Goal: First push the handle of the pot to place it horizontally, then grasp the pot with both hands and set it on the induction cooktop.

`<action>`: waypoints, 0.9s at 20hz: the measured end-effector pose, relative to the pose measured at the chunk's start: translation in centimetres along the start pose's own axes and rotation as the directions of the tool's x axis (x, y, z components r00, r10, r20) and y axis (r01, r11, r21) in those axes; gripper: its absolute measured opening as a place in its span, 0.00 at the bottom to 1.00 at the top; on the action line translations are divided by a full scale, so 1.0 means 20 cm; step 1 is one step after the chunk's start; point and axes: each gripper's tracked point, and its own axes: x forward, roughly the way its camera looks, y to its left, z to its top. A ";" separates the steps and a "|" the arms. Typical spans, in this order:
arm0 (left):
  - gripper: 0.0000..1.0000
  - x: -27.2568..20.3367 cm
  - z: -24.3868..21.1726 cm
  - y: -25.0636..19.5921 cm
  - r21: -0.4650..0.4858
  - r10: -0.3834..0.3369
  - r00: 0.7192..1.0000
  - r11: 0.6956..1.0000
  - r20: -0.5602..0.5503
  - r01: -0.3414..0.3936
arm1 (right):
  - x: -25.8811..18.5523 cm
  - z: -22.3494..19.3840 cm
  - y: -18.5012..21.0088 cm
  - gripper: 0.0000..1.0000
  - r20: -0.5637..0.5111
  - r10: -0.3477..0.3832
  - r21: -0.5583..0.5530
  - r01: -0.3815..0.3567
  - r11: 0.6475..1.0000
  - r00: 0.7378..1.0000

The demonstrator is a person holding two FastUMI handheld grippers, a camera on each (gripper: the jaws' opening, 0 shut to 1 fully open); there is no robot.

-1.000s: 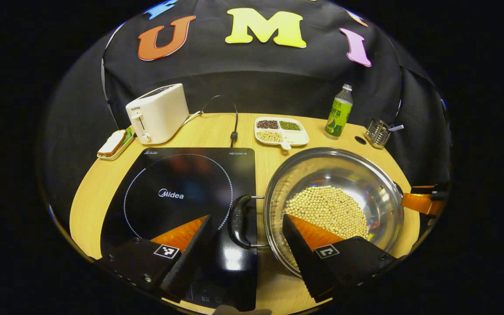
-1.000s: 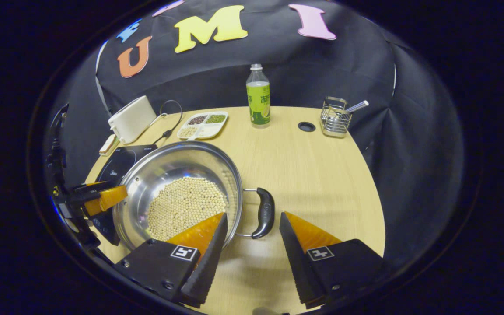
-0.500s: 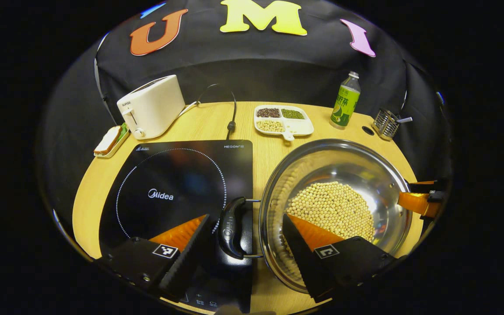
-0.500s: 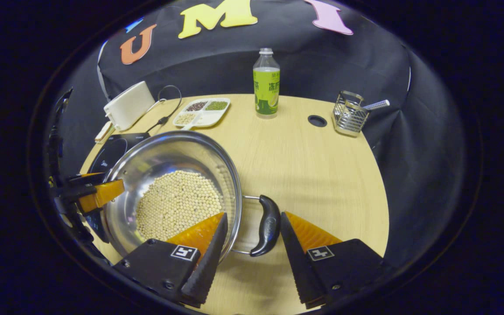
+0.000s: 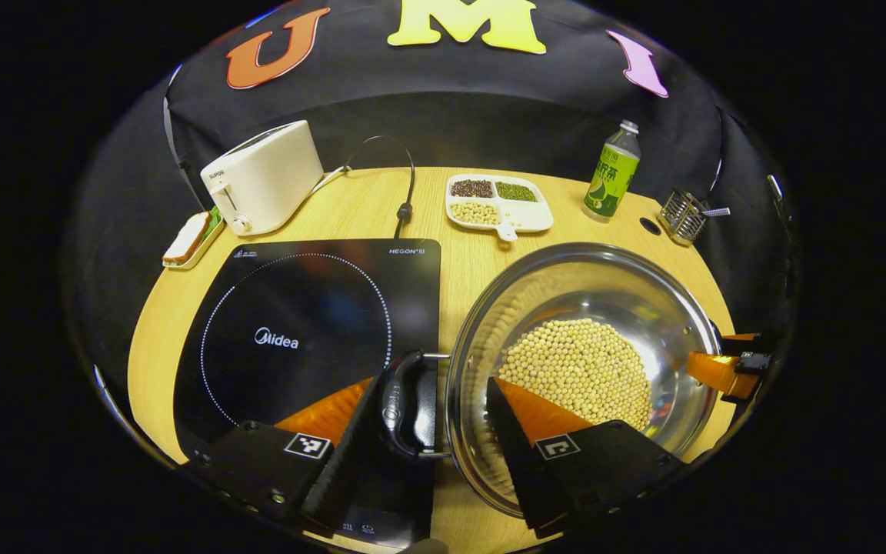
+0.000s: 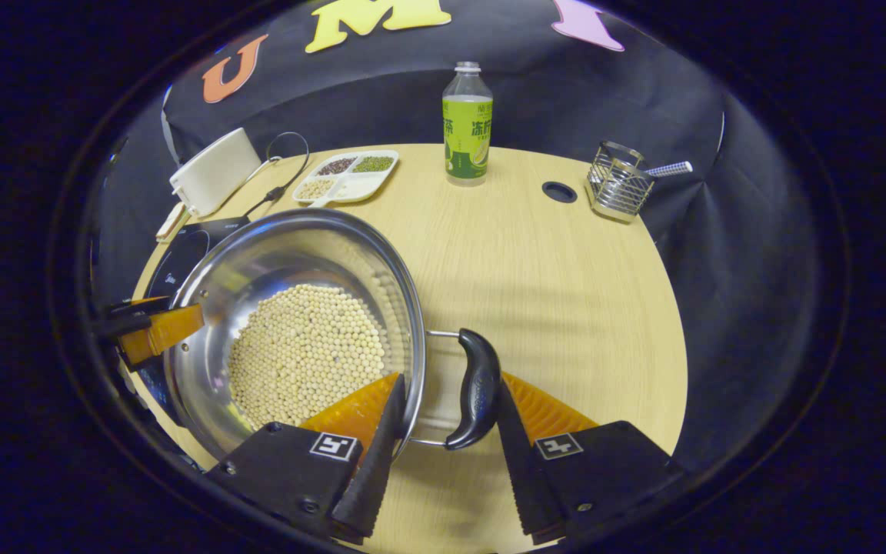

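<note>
The left gripper view looks down from close over the pot (image 5: pixel 577 369), lower right of frame, facing the booth wall. The right gripper view sees the same pot (image 6: pixel 297 331) lower left. Both share the table (image 5: pixel 351 208).

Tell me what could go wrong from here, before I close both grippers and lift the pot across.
1. Both grippers are open. The left gripper straddles the left black handle and the rim, so it may pinch the rim instead.
2. The right gripper has one finger over the wall, the right black handle against the other; the grip may slip.
3. The shiny steel pot holds loose pale soybeans; an uneven lift toward the black induction cooktop could spill them.
</note>
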 end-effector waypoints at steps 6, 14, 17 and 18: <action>0.62 0.00 0.01 0.01 0.013 -0.002 1.000 1.000 0.011 0.001 | 0.00 0.01 0.01 0.61 0.008 -0.004 0.011 0.004 1.000 1.000; 0.59 -0.02 0.04 0.01 0.033 -0.029 0.999 0.999 0.033 0.027 | -0.07 0.02 0.01 0.60 0.033 -0.023 0.015 0.022 1.000 0.999; 0.59 -0.05 0.07 0.03 0.043 -0.031 0.998 0.999 0.051 0.028 | -0.10 0.04 0.03 0.61 0.053 -0.020 0.021 0.019 1.000 0.998; 0.59 -0.06 0.09 0.04 0.048 -0.031 0.998 0.998 0.059 0.028 | -0.11 0.05 0.05 0.61 0.062 -0.018 0.024 0.016 1.000 0.998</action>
